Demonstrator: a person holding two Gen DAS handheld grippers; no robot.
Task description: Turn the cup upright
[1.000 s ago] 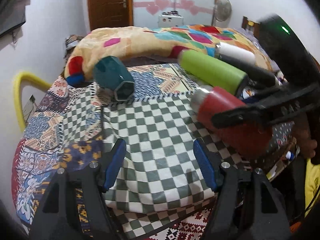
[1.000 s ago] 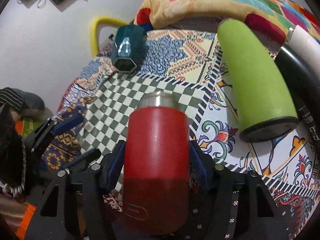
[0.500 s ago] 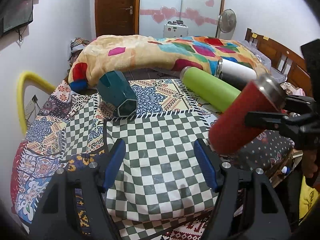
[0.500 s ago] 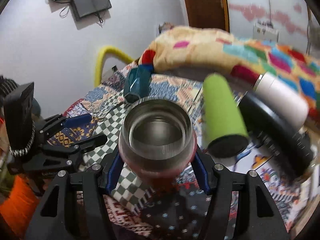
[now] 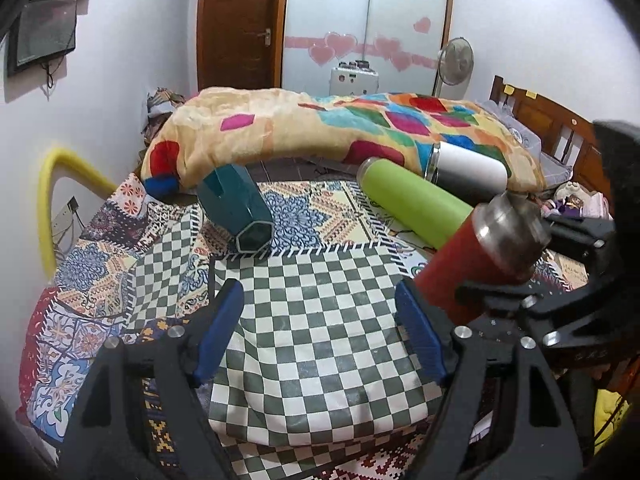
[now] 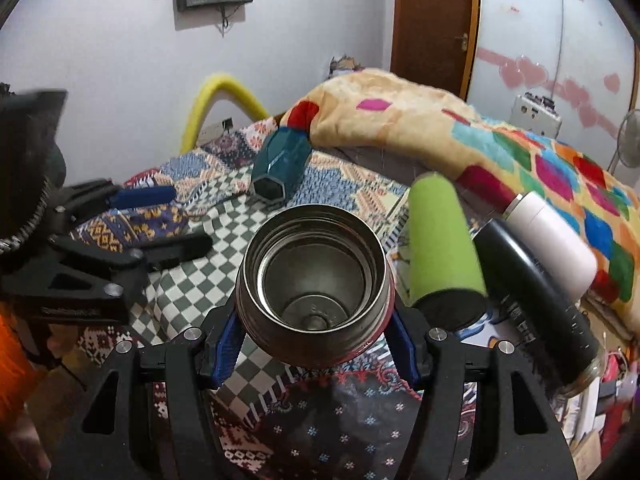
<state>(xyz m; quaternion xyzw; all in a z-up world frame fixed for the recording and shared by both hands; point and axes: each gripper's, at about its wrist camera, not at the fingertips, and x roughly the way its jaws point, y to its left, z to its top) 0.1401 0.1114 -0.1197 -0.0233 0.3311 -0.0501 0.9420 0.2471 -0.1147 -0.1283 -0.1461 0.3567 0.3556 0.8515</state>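
My right gripper point(image 6: 314, 344) is shut on a red cup point(image 6: 314, 280) with a steel rim. It holds the cup off the bed, tilted, with the open mouth toward the right wrist camera. In the left wrist view the red cup point(image 5: 472, 256) slants up to the right, steel mouth uppermost, held by the right gripper point(image 5: 516, 296). My left gripper point(image 5: 320, 332) is open and empty, low over the checkered cloth point(image 5: 320, 280). It also shows at the left of the right wrist view point(image 6: 160, 216).
A teal hexagonal cup point(image 5: 240, 212) lies on its side at the back left. A green bottle point(image 5: 412, 204), a white bottle point(image 5: 468, 168) and a black bottle point(image 6: 532, 288) lie on the right. A rolled blanket point(image 5: 320, 132) lies behind them. A yellow bar point(image 5: 52, 200) stands at the left edge.
The right gripper has lifted the red cup off the bed and turned it from lying flat to mouth-up and tilted. The left gripper has hardly moved.
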